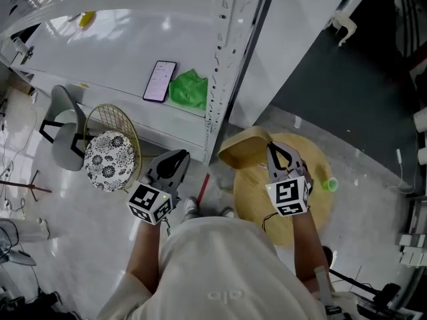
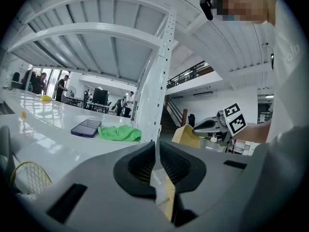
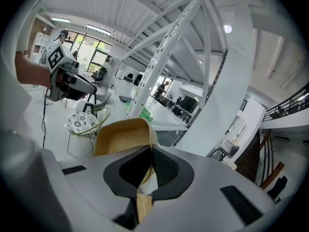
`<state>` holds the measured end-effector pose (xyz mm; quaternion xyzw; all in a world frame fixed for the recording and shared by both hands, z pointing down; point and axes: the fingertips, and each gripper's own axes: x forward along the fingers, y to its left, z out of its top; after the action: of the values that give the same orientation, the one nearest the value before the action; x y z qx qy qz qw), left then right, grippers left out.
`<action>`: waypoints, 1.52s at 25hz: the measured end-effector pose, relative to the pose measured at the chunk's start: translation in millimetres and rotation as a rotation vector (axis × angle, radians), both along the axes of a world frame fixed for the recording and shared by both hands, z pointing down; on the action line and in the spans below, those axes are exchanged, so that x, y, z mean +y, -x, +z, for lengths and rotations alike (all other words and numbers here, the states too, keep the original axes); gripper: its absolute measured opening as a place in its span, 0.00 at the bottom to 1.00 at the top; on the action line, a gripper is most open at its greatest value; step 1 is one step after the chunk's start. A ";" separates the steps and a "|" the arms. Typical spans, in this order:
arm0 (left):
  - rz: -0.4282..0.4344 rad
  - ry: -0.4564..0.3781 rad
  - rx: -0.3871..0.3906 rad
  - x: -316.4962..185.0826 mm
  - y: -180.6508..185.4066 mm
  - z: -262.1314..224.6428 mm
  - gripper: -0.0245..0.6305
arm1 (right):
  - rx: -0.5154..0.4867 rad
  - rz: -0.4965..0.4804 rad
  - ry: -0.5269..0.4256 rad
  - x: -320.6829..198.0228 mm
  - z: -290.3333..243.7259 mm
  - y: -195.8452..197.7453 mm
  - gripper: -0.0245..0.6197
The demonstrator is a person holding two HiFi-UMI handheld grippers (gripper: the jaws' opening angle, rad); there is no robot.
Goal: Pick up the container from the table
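Observation:
The container (image 1: pixel 241 149) is a tan, rounded-corner tray, empty inside. It hangs tilted above the far left edge of a round wooden table (image 1: pixel 293 202). My right gripper (image 1: pixel 271 149) is shut on the tray's near rim; the right gripper view shows the rim pinched between the pads at the gripper (image 3: pixel 150 151), with the container (image 3: pixel 120 137) spreading out ahead. My left gripper (image 1: pixel 175 160) is off to the left over the floor, shut with nothing in it (image 2: pixel 157 151). From the left gripper view the container (image 2: pixel 186 134) and right gripper (image 2: pixel 206 126) are to the right.
A white shelf bench (image 1: pixel 100 65) carries a phone (image 1: pixel 160 81) and a green cloth (image 1: pixel 189 89). A perforated white post (image 1: pixel 223 79) rises between the grippers. A wire chair with a patterned cushion (image 1: pixel 110 160) and a grey chair (image 1: pixel 63 135) stand left. A small green object (image 1: pixel 329 185) lies on the round table.

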<state>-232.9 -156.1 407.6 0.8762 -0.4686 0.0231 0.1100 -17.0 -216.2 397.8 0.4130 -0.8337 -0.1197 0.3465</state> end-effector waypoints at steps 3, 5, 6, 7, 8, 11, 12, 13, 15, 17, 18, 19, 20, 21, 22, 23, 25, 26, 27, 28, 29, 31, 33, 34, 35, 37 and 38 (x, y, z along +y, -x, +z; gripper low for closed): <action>-0.003 -0.006 -0.003 1.1 6.2 -2.2 0.10 | -0.015 -0.007 -0.005 3.7 -3.2 13.1 0.09; -0.003 -0.009 -0.004 1.4 8.3 -3.7 0.10 | -0.025 -0.005 -0.007 5.8 -4.3 18.2 0.09; -0.002 -0.011 -0.004 1.4 9.0 -4.7 0.10 | -0.027 -0.001 -0.008 6.7 -4.7 19.6 0.09; -0.002 -0.014 -0.004 1.2 9.7 -5.8 0.10 | -0.029 0.002 -0.008 7.7 -4.7 21.0 0.09; -0.002 -0.016 -0.003 0.9 10.5 -6.7 0.10 | -0.033 0.005 -0.008 8.7 -4.3 22.3 0.09; -0.001 -0.019 -0.003 -0.3 12.3 -8.0 0.10 | -0.042 0.008 -0.009 11.5 -3.0 26.1 0.09; 0.000 -0.018 0.000 -0.7 12.7 -7.8 0.10 | -0.044 0.008 -0.008 12.0 -2.5 27.0 0.09; 0.001 -0.016 0.004 -0.8 13.1 -7.4 0.10 | -0.045 0.009 -0.007 12.5 -2.1 27.5 0.09; 0.000 -0.011 0.016 -0.5 14.5 -6.6 0.10 | -0.046 0.013 -0.006 13.7 -1.5 27.7 0.09; -0.004 -0.007 0.025 0.0 16.1 -6.2 0.10 | -0.049 0.015 -0.003 15.0 -1.0 28.2 0.09; -0.005 -0.006 0.026 0.1 16.8 -6.1 0.10 | -0.050 0.015 0.000 15.5 -0.5 28.8 0.09; -0.006 -0.005 0.026 0.0 17.3 -5.8 0.10 | -0.051 0.013 0.002 15.7 0.1 29.7 0.09; -0.007 -0.004 0.026 -0.2 17.6 -5.5 0.10 | -0.052 0.011 0.003 15.6 0.7 30.4 0.09; -0.007 -0.003 0.026 -0.7 17.7 -5.1 0.10 | -0.053 0.012 0.005 15.1 1.6 30.8 0.09; -0.006 -0.003 0.026 -1.5 17.8 -4.6 0.10 | -0.053 0.014 0.007 14.4 2.7 30.8 0.09; -0.006 -0.002 0.025 -2.3 17.8 -4.1 0.10 | -0.054 0.018 0.009 13.6 4.0 30.6 0.09; -0.006 -0.001 0.023 -3.6 18.0 -3.1 0.10 | -0.056 0.024 0.012 12.1 5.7 30.0 0.09; -0.006 -0.001 0.023 -3.7 18.2 -2.8 0.10 | -0.058 0.025 0.010 11.6 5.6 30.0 0.09; -0.007 0.000 0.024 -3.5 18.2 -2.7 0.10 | -0.059 0.024 0.007 11.3 5.3 30.2 0.09; -0.007 0.000 0.024 -3.3 18.2 -2.6 0.10 | -0.061 0.025 0.006 11.0 5.1 30.3 0.09; -0.007 0.000 0.023 -3.2 18.1 -2.7 0.10 | -0.064 0.027 0.007 10.9 5.4 30.0 0.09; -0.007 0.001 0.022 -3.3 17.7 -2.7 0.10 | -0.073 0.030 0.012 11.0 6.8 30.0 0.09; -0.007 0.003 0.023 -3.5 17.1 -2.7 0.10 | -0.075 0.031 0.015 11.3 7.6 29.9 0.09; -0.007 0.004 0.022 -3.4 16.7 -2.9 0.10 | -0.073 0.033 0.016 11.4 7.7 29.3 0.09; -0.007 0.004 0.022 -3.4 16.3 -3.2 0.10 | -0.072 0.035 0.017 11.5 7.9 28.7 0.09; -0.006 0.002 0.021 -3.7 15.1 -3.8 0.10 | -0.073 0.037 0.017 11.2 8.2 27.5 0.09; -0.006 0.001 0.021 -4.0 14.4 -4.0 0.10 | -0.075 0.035 0.014 10.6 8.1 27.1 0.09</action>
<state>-247.3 -160.1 403.6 0.8749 -0.4701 0.0139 0.1155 -44.1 -205.6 405.9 0.4291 -0.8396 -0.0921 0.3202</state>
